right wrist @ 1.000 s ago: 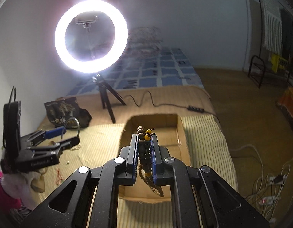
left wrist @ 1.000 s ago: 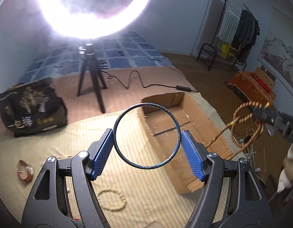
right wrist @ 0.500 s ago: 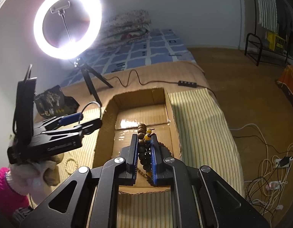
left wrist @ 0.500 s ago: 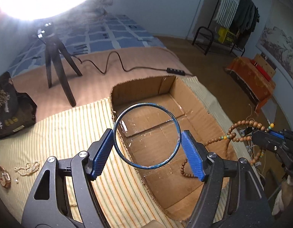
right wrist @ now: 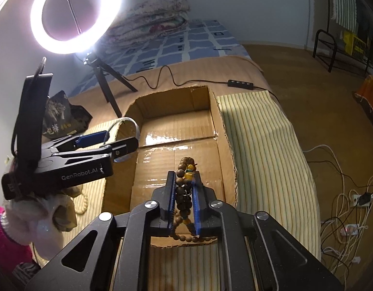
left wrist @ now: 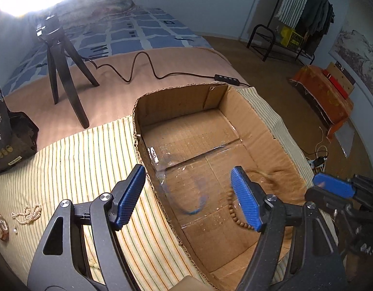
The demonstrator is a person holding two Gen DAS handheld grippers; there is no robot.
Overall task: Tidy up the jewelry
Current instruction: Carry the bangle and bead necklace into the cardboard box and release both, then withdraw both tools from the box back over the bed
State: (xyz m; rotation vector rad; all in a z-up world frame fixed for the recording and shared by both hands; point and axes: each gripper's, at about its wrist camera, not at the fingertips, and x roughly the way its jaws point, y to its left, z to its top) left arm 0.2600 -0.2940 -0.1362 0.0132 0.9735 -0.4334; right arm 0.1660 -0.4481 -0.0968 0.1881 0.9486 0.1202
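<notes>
My left gripper (left wrist: 187, 169) is open above the cardboard box (left wrist: 138, 111). The blue bangle (left wrist: 193, 203) is a blurred streak below its fingers, over the box floor, and neither pad touches it. In the right wrist view the left gripper (right wrist: 121, 138) hangs over the box's left wall, with the bangle's arc (right wrist: 124, 121) at its tips. My right gripper (right wrist: 184, 173) is opening over the near end of the box (right wrist: 218, 121). The brown bead strand (right wrist: 180, 189) hangs loose between its pads, and its lower loops (left wrist: 231, 202) trail inside the box. The right gripper (left wrist: 312, 190) shows at the box's right wall.
The box lies on a striped cloth (left wrist: 77, 169). A pearl strand (left wrist: 26, 214) and a watch (left wrist: 0, 225) lie at the cloth's left edge, and a cream bead bracelet (right wrist: 81, 203) lies under the left hand. Behind stand a ring light (right wrist: 72, 14) on a tripod (left wrist: 63, 72), its cable (left wrist: 225, 77) and a black bag (left wrist: 7, 140).
Both grippers have sunk towards the box. The bangle, held between the left pads until half a second ago, has dropped out. The right jaws have widened a little around the beads.
</notes>
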